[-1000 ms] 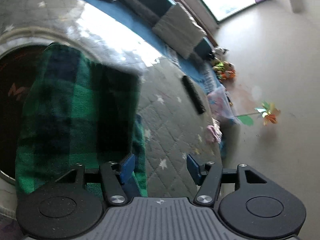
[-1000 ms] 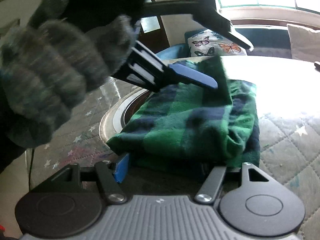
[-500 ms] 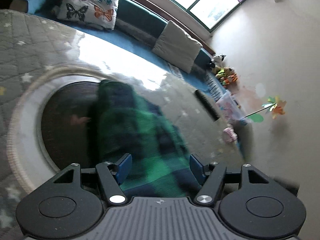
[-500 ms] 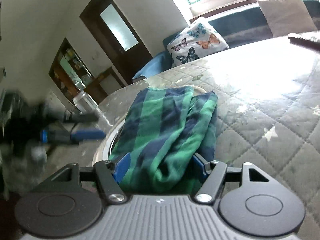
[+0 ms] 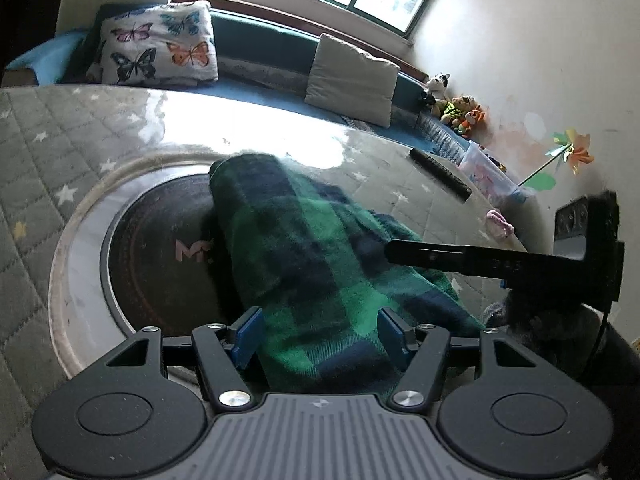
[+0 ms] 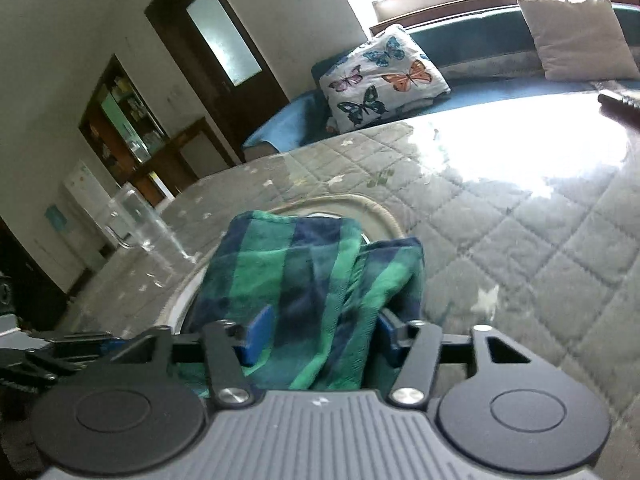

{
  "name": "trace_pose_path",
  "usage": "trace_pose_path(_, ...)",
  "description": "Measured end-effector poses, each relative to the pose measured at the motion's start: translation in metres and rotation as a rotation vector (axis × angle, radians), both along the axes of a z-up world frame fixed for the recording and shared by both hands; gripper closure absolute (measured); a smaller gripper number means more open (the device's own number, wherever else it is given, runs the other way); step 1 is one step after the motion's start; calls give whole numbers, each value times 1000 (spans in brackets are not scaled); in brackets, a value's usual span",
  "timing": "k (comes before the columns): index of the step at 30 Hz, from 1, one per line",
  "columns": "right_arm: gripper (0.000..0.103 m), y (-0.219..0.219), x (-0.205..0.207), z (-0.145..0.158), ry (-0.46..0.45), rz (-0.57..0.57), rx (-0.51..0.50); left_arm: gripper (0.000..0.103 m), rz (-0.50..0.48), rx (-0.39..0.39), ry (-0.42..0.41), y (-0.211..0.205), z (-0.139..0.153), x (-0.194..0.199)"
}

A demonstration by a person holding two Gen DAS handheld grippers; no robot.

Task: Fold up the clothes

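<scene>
A green and navy plaid cloth (image 5: 320,264) lies folded in a long bundle on the table, partly over a round dark inset. My left gripper (image 5: 320,336) is open, its blue pads either side of the cloth's near end. My right gripper (image 6: 320,330) is also open and straddles the same cloth (image 6: 312,280) from the other side. The right gripper's black finger (image 5: 472,260) reaches over the cloth in the left wrist view. The left gripper's tips (image 6: 60,344) show at the left edge of the right wrist view.
The table has a grey quilted star cover (image 6: 520,240) under glossy film. A round dark inset with pale rim (image 5: 152,248) sits under the cloth. A black remote (image 5: 440,176), a clear jug (image 6: 136,224), a butterfly pillow (image 5: 160,48) and bench cushions surround it.
Both grippers have swung round and come down to the cloth's ends. The left gripper has left the space in front of the right camera. The cloth lies still.
</scene>
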State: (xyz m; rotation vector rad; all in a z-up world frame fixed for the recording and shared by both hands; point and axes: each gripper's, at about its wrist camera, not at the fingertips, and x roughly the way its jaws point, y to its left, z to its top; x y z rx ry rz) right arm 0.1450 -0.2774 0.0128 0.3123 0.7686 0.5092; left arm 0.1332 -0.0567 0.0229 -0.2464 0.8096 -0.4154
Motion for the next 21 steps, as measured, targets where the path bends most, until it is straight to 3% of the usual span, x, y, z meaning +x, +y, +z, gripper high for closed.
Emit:
trace_pose_path(1, 79, 2, 4, 1, -1, -1, -17, 39, 0, 3, -7, -1, 1, 3)
trace_pose_path(2, 93, 4, 6, 1, -2, -5, -37, 40, 0, 6, -14, -1, 2, 6)
trace_pose_path(4, 96, 7, 9, 8, -20, -9, -73, 42, 1, 12, -30, 0, 5, 13)
trace_pose_path(9, 97, 7, 2, 26, -91, -8, -103, 44, 20, 15, -56, 4, 8, 33)
trace_pose_path(13, 97, 3, 4, 19, -105, -23, -114, 44, 53, 23, -66, 7, 4, 47)
trace_pose_path(16, 86, 4, 10, 2, -52, -22, -166, 49, 59, 36, -56, 6, -3, 58)
trace_pose_path(21, 84, 14, 0, 25, -151, -23, -245, 52, 46, 71, -70, 1, -8, 68)
